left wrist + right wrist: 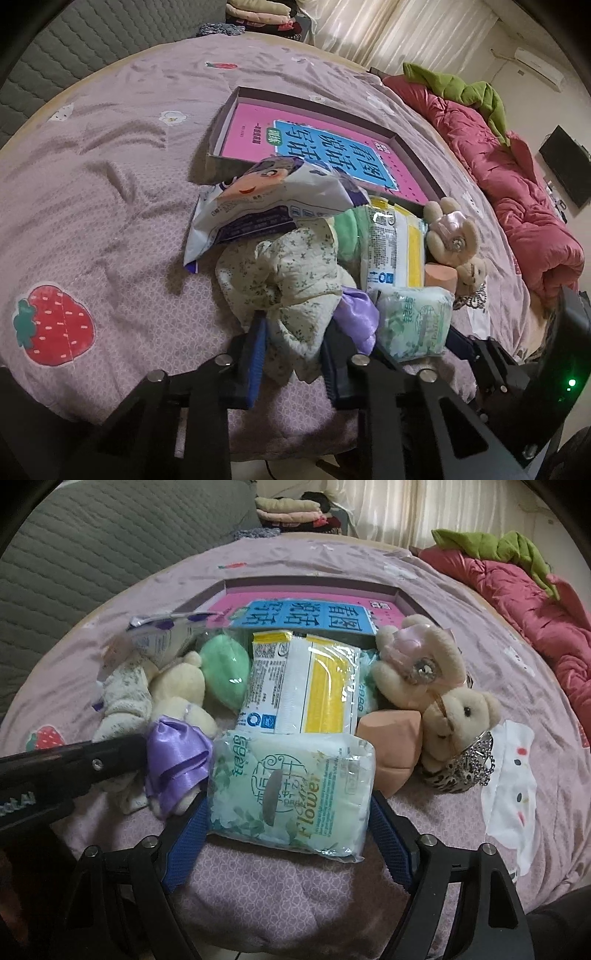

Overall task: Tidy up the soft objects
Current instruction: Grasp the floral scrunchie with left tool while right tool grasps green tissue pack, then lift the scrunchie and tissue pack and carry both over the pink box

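Note:
A pile of soft things lies on the lilac bed. My left gripper [295, 332] is shut on a floral cream cloth toy [291, 280] with a purple satin bow [358, 317]. My right gripper [288, 808] has its fingers on both sides of a green tissue pack [291, 786], pressing its edges. Behind lie a yellow tissue pack [303, 690], a green sponge [225, 675], a peach sponge [391, 738], two beige plush bears [458, 716], and a white snack bag [273, 206]. A shallow box [236, 99] with a pink book stands behind the pile.
A red quilt [517, 192] with a green cloth runs along the bed's right side. A grey quilted headboard [110, 542] and folded clothes [288, 509] stand at the back. A white patterned cloth [513, 794] lies to the right of the bears.

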A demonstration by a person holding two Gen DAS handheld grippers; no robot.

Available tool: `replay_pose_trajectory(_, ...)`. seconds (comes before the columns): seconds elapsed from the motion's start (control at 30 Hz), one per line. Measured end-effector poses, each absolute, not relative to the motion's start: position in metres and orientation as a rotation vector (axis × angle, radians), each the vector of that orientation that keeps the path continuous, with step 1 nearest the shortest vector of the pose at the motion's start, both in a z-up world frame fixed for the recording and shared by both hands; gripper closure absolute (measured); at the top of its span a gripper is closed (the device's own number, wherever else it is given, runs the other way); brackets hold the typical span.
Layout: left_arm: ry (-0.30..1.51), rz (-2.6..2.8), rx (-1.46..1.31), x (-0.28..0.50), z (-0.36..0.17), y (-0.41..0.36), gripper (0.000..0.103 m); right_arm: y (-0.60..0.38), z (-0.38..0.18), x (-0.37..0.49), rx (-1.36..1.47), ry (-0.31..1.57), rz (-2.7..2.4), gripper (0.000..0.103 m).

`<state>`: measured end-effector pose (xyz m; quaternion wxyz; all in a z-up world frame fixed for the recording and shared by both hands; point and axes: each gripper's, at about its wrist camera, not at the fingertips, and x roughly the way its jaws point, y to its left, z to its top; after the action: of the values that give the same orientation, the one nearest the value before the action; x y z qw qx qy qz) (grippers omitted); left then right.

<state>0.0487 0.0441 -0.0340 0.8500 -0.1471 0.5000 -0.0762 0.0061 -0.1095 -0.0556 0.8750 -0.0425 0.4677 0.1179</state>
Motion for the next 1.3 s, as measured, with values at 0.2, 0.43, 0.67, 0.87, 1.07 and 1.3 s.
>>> replay_pose_trajectory(0.2, 1.048, -0.182, -0.295, 0.045, -0.032, 0.039, 0.085, -0.114, -0.044, 0.002, -0.063, 0.95, 0.276, 0.027)
replay_pose_trajectory(0.43, 1.018, -0.217, -0.286, 0.035, -0.022, 0.033, 0.086, -0.117, -0.021, -0.012, -0.072, 0.881, 0.294, 0.027)
replay_pose_trajectory(0.67, 0.936, -0.265, -0.257, 0.023, -0.001, 0.023, 0.087, -0.121, -0.003, -0.019, -0.117, 0.799, 0.269, 0.027)
replay_pose_trajectory(0.87, 0.903, -0.288, -0.259, 0.019, 0.007, 0.021, 0.087, -0.138, 0.002, -0.01, -0.082, 0.8, 0.213, 0.027)
replay_pose_trajectory(1.07, 0.858, -0.31, -0.271, 0.015, 0.02, 0.025, 0.087, -0.154, 0.009, -0.005, -0.046, 0.781, 0.178, 0.027)
replay_pose_trajectory(1.3, 0.802, -0.365, -0.247, 0.008, 0.033, 0.015, 0.087, -0.169, 0.027, 0.001, -0.05, 0.71, 0.14, 0.027)
